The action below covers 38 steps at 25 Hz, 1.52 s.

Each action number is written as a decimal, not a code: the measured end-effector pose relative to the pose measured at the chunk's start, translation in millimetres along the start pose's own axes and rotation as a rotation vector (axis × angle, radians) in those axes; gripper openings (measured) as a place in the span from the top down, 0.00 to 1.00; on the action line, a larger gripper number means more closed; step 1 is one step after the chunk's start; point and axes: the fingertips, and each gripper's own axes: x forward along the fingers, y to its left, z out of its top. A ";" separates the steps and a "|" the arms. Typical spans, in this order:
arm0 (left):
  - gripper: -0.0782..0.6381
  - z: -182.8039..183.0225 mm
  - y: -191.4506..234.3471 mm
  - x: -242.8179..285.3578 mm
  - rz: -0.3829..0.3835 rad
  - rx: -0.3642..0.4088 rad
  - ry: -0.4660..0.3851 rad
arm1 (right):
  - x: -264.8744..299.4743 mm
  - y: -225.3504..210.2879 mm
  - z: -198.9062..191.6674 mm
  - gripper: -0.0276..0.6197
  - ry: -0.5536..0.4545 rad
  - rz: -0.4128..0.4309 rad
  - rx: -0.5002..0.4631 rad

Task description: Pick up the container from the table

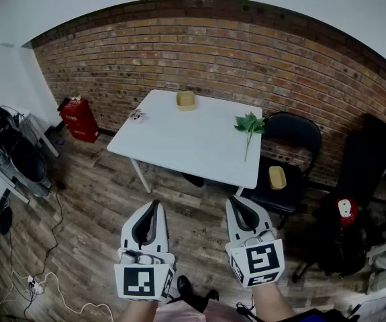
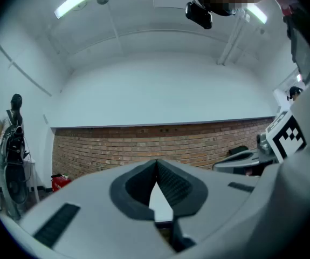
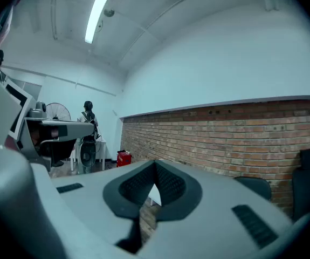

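A small yellow container (image 1: 186, 100) stands near the far edge of the white table (image 1: 193, 146). A second yellow container (image 1: 277, 178) lies on the seat of a black chair (image 1: 292, 139) beside the table's right end. Both grippers hang low over the wooden floor, well short of the table. My left gripper (image 1: 156, 204) (image 2: 156, 162) is shut with nothing between its jaws. My right gripper (image 1: 234, 200) (image 3: 155, 164) is likewise shut and empty. Each gripper points toward the brick wall.
A green leafy sprig (image 1: 250, 125) lies at the table's right end and a small pale item (image 1: 137, 117) at its left. A red box (image 1: 80, 118) stands by the wall, a rack (image 1: 11, 153) at left, dark gear (image 1: 357, 180) at right, cables (image 1: 38, 287) on the floor.
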 end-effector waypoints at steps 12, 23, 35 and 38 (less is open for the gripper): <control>0.88 -8.3 19.4 15.0 -0.004 -0.010 0.006 | 23.1 0.9 -2.2 0.59 -0.009 0.033 0.065; 0.88 -16.5 57.6 43.3 -0.043 -0.008 0.005 | 63.5 1.2 9.9 0.63 -0.028 -0.051 0.017; 0.88 -26.8 81.1 70.6 -0.069 -0.010 0.018 | 94.9 -8.1 22.9 0.65 -0.044 -0.100 -0.012; 0.88 -33.7 84.9 80.6 -0.070 -0.008 0.030 | 105.2 -14.0 17.4 0.66 -0.035 -0.107 -0.004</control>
